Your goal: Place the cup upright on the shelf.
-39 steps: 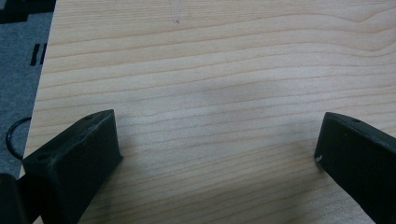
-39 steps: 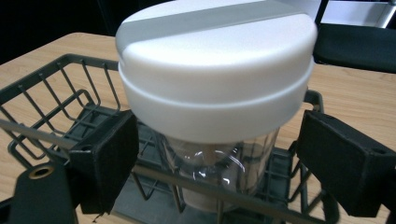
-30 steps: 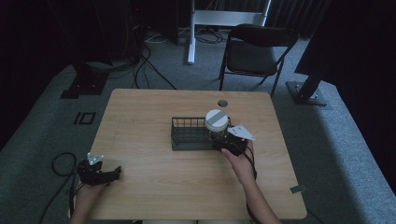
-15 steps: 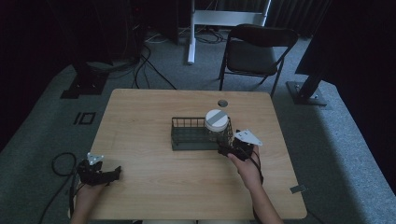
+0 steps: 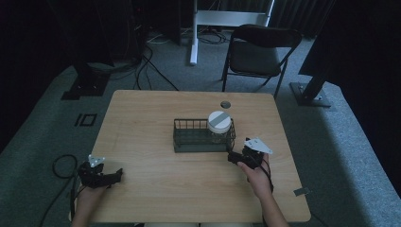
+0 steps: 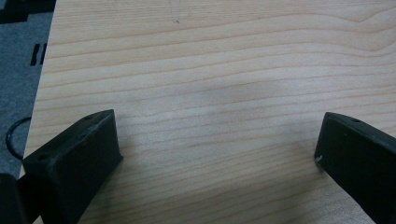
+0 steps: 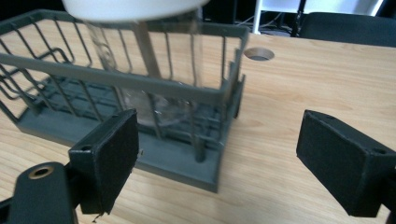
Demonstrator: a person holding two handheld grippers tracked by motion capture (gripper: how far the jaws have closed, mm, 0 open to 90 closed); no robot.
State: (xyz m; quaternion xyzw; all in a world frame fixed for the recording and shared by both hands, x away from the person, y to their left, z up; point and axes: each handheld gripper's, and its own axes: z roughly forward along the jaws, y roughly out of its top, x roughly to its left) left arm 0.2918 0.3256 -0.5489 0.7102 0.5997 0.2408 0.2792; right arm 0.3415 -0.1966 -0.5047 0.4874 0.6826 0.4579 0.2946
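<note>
In the high view, a dark wire basket (image 5: 203,136) sits at the centre of the wooden table (image 5: 142,118), with a clear jar with a white lid (image 5: 219,122) standing upright in its right end. The right gripper (image 5: 232,158) is just below and right of the basket; the left gripper (image 5: 116,175) is at the lower left.

In the left gripper view, its jaws stand wide apart over bare table.

In the right gripper view, its jaws stand apart, empty, facing the basket's near corner and the jar.
</note>
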